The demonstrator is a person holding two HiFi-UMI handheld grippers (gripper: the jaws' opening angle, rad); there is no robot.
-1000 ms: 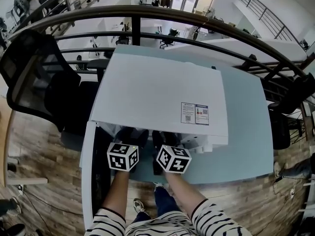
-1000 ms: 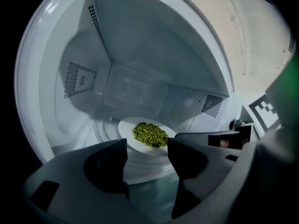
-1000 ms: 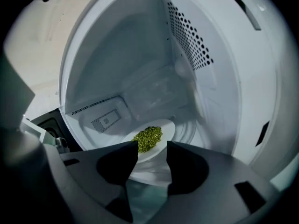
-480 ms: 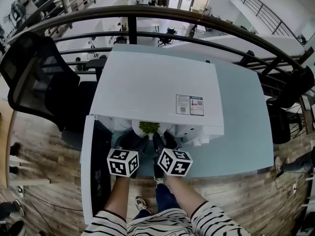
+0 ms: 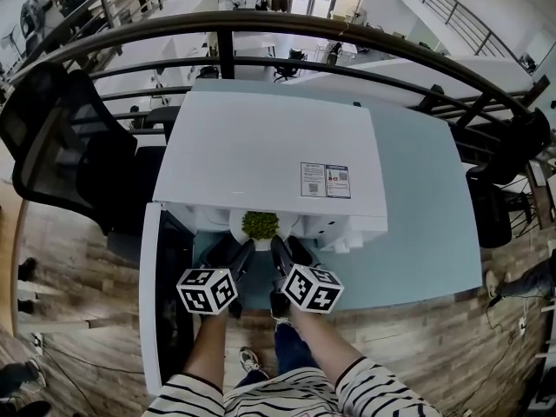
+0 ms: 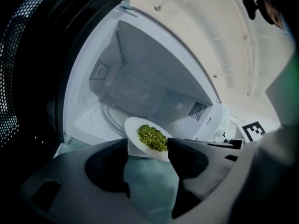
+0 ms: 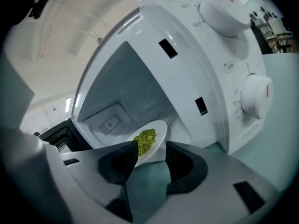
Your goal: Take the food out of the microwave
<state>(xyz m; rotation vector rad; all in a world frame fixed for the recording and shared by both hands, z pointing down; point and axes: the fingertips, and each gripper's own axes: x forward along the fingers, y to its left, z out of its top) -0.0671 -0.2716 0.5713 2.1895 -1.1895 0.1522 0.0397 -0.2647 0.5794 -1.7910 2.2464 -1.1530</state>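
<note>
A white plate (image 5: 260, 226) heaped with green peas (image 5: 260, 224) hangs at the mouth of the white microwave (image 5: 269, 150), half out from under its top. My left gripper (image 5: 233, 250) is shut on the plate's left rim and my right gripper (image 5: 288, 248) on its right rim. In the left gripper view the plate (image 6: 140, 135) lies tilted between the jaws of the left gripper (image 6: 148, 147), with the bare cavity (image 6: 140, 83) behind it. The right gripper view shows the plate (image 7: 156, 136) in the jaws of the right gripper (image 7: 150, 148).
The microwave door (image 5: 163, 294) stands swung open on the left, close beside my left arm. The control panel with two knobs (image 7: 254, 97) is on the right. The microwave sits on a teal table (image 5: 434, 233); a black chair (image 5: 61, 146) and railing lie beyond.
Both grippers have drawn back toward me with the plate. The peas were hidden under the microwave's top a second ago; now they show at the opening.
</note>
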